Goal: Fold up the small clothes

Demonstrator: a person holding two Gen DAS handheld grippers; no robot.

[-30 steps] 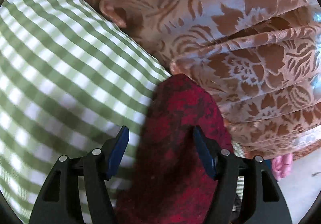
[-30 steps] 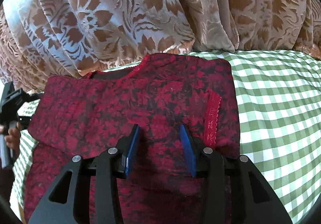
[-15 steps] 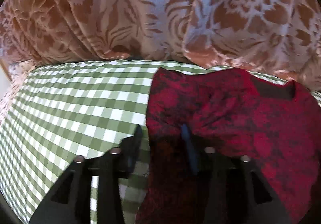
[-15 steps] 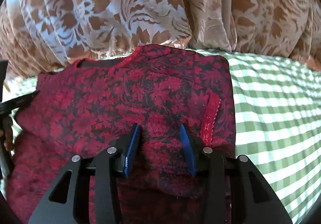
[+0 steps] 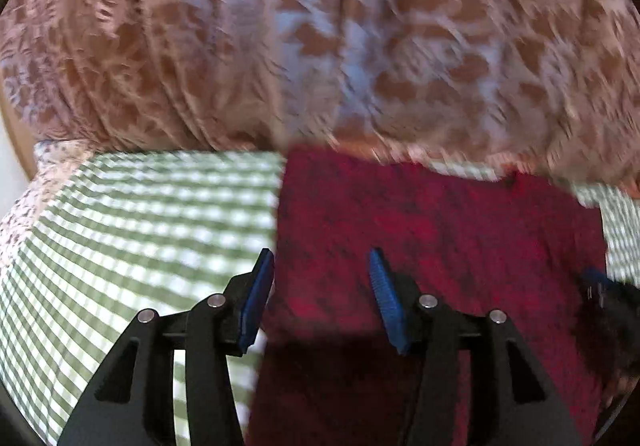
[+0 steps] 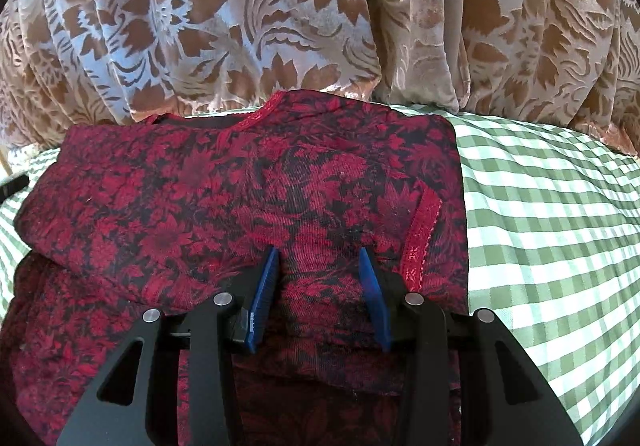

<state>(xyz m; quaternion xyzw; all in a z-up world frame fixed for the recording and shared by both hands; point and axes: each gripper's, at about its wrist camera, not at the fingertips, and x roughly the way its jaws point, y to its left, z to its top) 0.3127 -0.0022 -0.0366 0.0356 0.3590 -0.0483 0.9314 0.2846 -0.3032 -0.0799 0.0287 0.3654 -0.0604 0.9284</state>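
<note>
Two grippers over a half-folded top

Beneath a floral curtain (image 6: 248,26), the green checked surface (image 6: 540,214) carries the red garment (image 6: 240,198), sleeves now folded inward. Left gripper (image 5: 322,296) has swung to its left edge, jaws apart, empty; right gripper (image 6: 320,286) hovers likewise, suggesting the next fold.

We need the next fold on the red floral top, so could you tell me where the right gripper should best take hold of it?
Probably at the right side edge of the red floral top, beside the folded-in sleeve with the red trim. That edge lies straight on the green checked cloth, so the right gripper, now open above the fabric, could come in from the right and pinch both layers.
</note>
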